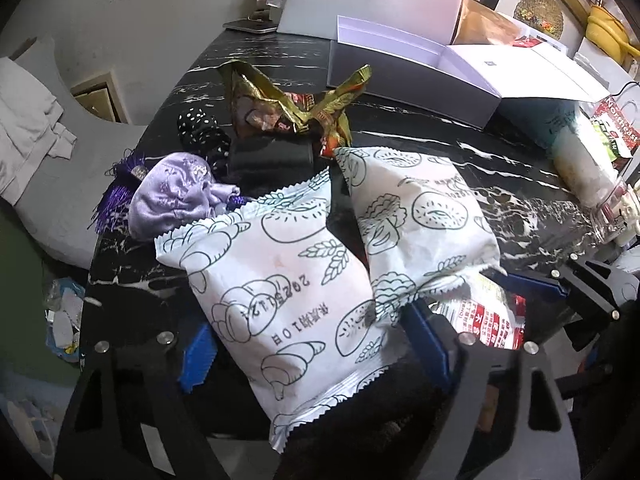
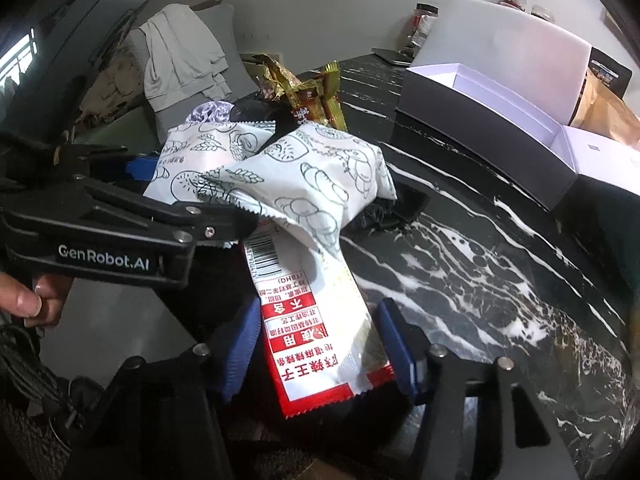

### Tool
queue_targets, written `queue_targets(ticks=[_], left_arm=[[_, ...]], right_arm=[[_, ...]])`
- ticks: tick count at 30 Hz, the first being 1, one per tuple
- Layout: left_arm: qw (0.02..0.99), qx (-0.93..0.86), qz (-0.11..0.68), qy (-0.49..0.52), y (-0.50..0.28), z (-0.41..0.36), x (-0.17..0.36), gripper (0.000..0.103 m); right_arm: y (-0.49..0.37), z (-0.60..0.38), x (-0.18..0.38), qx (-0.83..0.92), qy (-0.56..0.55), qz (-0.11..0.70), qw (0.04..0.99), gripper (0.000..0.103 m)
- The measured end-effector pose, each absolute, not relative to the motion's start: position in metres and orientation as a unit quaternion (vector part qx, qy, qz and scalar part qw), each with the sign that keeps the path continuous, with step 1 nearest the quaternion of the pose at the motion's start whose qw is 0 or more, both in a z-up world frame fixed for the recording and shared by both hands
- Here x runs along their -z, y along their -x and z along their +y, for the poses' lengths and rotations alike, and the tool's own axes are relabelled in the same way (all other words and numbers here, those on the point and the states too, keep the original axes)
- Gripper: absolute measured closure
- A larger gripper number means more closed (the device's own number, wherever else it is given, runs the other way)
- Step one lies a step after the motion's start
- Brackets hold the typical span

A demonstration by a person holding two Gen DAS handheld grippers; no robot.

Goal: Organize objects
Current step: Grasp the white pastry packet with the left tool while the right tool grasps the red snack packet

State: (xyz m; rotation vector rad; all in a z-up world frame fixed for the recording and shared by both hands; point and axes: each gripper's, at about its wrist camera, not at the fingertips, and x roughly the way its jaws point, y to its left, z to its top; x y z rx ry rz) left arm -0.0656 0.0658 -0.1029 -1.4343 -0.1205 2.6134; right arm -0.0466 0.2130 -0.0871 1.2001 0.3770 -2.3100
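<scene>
1. In the left wrist view, a white crinkled plastic bread packet printed with outline pastry drawings point(image 1: 280, 292) is seen lying between the blue-padded fingers of the left gripper point(image 1: 316, 350). Its long axis runs forward along the fingers, slightly skewed to the left. The left pad appears to touch the packet's edge, while the right pad stands just beside it; whether a grasp has been made cannot be told.
2. A second white packet of the same print point(image 1: 412, 220) is shown just to the right, overlapping a red-and-white printed snack sachet point(image 1: 492, 316). All lie on the black white-veined marble bench point(image 1: 480, 152), with a lilac satin pouch point(image 1: 172, 196) and a long grey open cardboard box point(image 1: 400, 72) farther back.
3. In the right wrist view, the red-and-white sachet point(image 2: 316, 328) is seen between the fingers of the right gripper point(image 2: 320, 352), its long axis pointing away along them. A gap shows at both pads, so the fingers are released, not yet clenched.
4. The right hand is judged nearer the sachet, the left nearer the first packet; the box lies beyond, to the right.
</scene>
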Motion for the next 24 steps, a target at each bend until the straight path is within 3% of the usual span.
queue_targets(ticks=[8, 13, 18, 24], left_arm=[[0.079, -0.870, -0.041, 0.485, 0.040, 0.060, 0.101, 0.021], [0.058, -0.873, -0.044, 0.483, 0.041, 0.057, 0.103, 0.017], [0.039, -0.878, -0.033, 0.476, 0.048, 0.059, 0.105, 0.016], [0.036, -0.878, -0.042, 0.475, 0.047, 0.055, 0.102, 0.031]], right_arm=[[0.039, 0.227, 0.088, 0.849, -0.448, 0.133, 0.245, 0.043], [0.039, 0.225, 0.090, 0.848, -0.447, 0.137, 0.249, 0.035], [0.042, 0.224, 0.091, 0.849, -0.443, 0.138, 0.253, 0.033], [0.041, 0.227, 0.088, 0.851, -0.440, 0.133, 0.253, 0.047]])
